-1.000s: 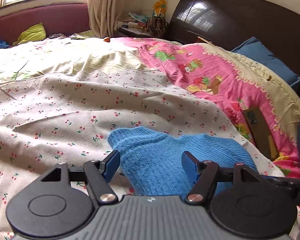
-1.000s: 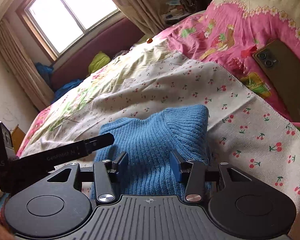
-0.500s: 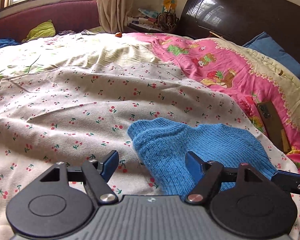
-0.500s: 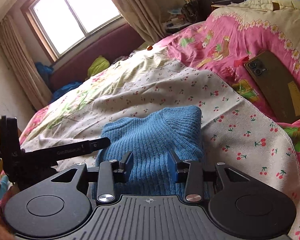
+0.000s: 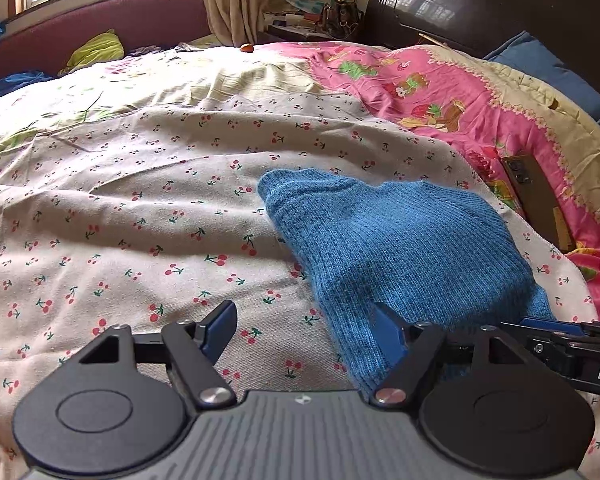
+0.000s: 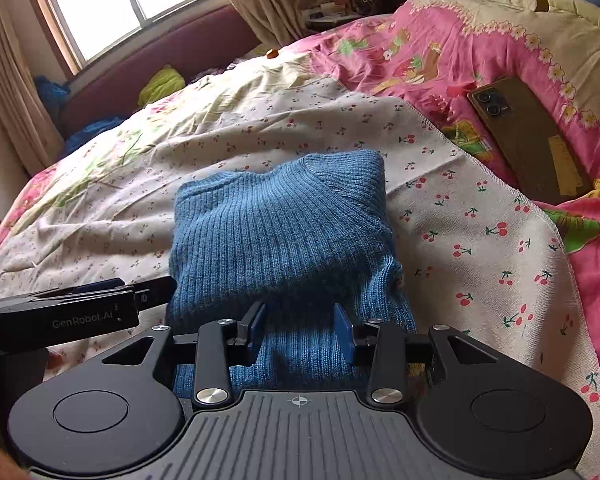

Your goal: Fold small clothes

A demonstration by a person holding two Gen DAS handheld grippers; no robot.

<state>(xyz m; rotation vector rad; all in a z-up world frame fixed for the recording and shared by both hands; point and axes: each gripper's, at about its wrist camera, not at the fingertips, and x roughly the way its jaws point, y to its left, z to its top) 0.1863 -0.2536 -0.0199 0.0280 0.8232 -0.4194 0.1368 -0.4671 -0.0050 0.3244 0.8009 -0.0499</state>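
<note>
The blue knit sweater lies folded into a compact bundle on the cherry-print sheet, its ribbed collar at the far end. The right gripper sits low over the sweater's near edge with its 2 blue-padded fingers apart, knit fabric showing in the gap between them but not pinched. The left gripper hovers with its jaws spread wide; its right finger overlaps the sweater's near left edge, while its left finger is over bare sheet. Beyond and to the right of the right gripper, a brown phone lies on the pink cartoon quilt.
</note>
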